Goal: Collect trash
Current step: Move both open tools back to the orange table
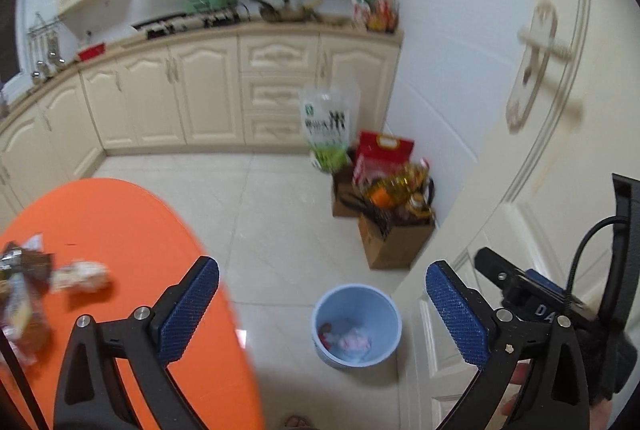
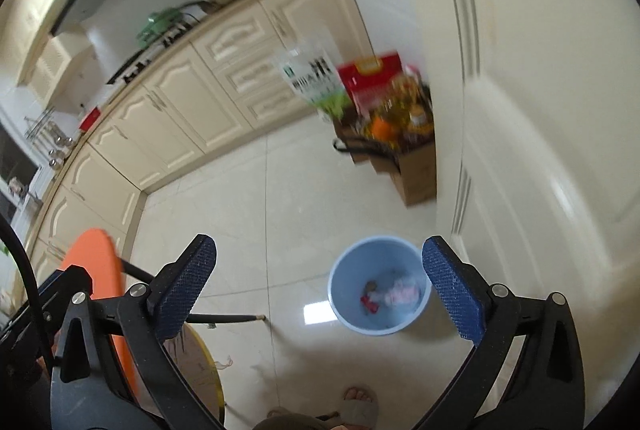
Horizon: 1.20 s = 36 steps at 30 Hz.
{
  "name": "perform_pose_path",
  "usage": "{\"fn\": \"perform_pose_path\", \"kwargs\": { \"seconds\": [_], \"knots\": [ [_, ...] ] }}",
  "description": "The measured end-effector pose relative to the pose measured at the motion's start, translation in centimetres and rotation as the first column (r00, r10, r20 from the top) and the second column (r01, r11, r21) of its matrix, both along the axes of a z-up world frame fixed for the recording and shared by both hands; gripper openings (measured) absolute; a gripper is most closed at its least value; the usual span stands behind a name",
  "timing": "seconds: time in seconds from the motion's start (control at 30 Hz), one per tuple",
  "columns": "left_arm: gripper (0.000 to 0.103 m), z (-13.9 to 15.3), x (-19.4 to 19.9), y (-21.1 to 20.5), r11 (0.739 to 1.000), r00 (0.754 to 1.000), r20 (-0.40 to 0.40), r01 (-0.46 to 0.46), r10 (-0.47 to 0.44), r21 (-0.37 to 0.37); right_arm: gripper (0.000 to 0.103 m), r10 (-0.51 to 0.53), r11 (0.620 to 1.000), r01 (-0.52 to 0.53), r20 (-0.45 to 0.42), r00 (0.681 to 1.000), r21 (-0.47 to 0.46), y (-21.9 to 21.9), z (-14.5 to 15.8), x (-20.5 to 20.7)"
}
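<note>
A light blue waste bin (image 1: pixel 357 326) stands on the tiled floor by the door and holds a few pieces of trash; it also shows in the right wrist view (image 2: pixel 379 286). Crumpled wrappers (image 1: pixel 24 282) and a wad of paper (image 1: pixel 82 276) lie on the orange table (image 1: pixel 132 230) at the left. My left gripper (image 1: pixel 320 306) is open and empty, above the table's edge and the bin. My right gripper (image 2: pixel 318 286) is open and empty, above the floor with the bin by its right finger.
Cream kitchen cabinets (image 1: pixel 200 90) run along the back. Cardboard boxes and bags of groceries (image 1: pixel 380 198) stand in the corner. A cream door (image 1: pixel 540 110) with a handle is at the right. A foot in a sandal (image 2: pixel 360 406) is on the floor.
</note>
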<state>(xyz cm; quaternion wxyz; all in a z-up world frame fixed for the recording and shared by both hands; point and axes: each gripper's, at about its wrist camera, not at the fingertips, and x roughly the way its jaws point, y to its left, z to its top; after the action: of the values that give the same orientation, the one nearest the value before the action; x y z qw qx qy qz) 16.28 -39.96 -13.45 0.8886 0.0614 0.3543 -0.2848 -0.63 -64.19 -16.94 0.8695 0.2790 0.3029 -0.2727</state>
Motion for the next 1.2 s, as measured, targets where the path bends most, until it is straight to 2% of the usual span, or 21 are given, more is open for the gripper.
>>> {"fn": "perform_pose_path", "kwargs": {
  "seconds": [0.27, 0.47, 0.63, 0.77, 0.97, 1.2],
  "knots": [
    [0.102, 3.4, -7.9, 15.1, 0.991, 0.989, 0.109, -0.087, 0.097, -0.099, 0.103, 0.096, 0.984, -0.084, 0.071, 0.993, -0.154, 10.0, 8.2, -0.7],
    [0.102, 4.6, -14.1, 23.9, 0.979, 0.969, 0.175, -0.152, 0.175, -0.139, 0.103, 0.202, 0.951, -0.172, 0.096, 0.975, -0.255, 18.1, 12.6, -0.1],
    [0.102, 4.6, -18.9, 29.9, 0.959, 0.942, 0.212, -0.228, 0.260, -0.166, 0.103, 0.295, 0.914, -0.248, 0.109, 0.949, -0.320, 24.1, 14.8, 0.3],
    [0.102, 4.2, -22.3, 33.3, 0.939, 0.918, 0.221, -0.293, 0.329, -0.180, 0.103, 0.369, 0.877, -0.309, 0.105, 0.923, -0.367, 28.8, 15.9, 1.0],
    [0.102, 3.8, -27.5, 37.7, 0.892, 0.865, 0.234, -0.404, 0.444, -0.202, 0.103, 0.482, 0.822, -0.407, 0.108, 0.869, -0.398, 35.0, 16.5, 1.6],
    [0.102, 3.7, -32.4, 38.9, 0.850, 0.818, 0.240, -0.482, 0.524, -0.211, 0.103, 0.568, 0.770, -0.482, 0.104, 0.816, -0.419, 39.8, 16.5, 1.9]
  ]
}}
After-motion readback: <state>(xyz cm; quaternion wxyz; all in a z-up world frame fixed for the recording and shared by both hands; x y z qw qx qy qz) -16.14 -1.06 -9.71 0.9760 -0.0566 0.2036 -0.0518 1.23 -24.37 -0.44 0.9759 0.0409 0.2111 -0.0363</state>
